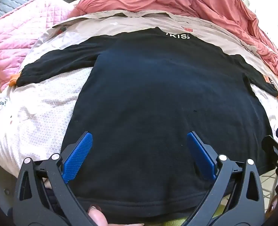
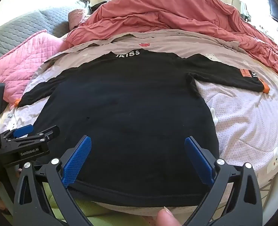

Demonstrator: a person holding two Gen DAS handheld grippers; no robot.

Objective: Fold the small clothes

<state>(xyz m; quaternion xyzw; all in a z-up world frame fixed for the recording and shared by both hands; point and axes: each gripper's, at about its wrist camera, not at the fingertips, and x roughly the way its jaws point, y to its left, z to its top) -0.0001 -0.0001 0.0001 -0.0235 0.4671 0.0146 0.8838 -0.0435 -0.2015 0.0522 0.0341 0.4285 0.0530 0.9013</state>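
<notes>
Two grippers hang over the near edge of the bed, and we see both with their blue pads spread wide and pinching nothing. Our left gripper [image 1: 139, 154] is above the lower left part of the black sweater [image 1: 157, 103], and our right gripper [image 2: 138, 157] is above its lower right part, just beside the hem. In the right wrist view the left gripper [image 2: 28, 131] appears at the left, near the left edge of the sweater. We see the sweater lying flat on the pale bed sheet [image 2: 248, 124], with the hem at the near edge of the bed, the collar with white letters toward the far side, and both sleeves stretched out to the sides. Beyond the collar lies a crumpled red duvet [image 2: 176, 9]. A pink quilted blanket [image 1: 12, 43] lies at the far left corner.
</notes>
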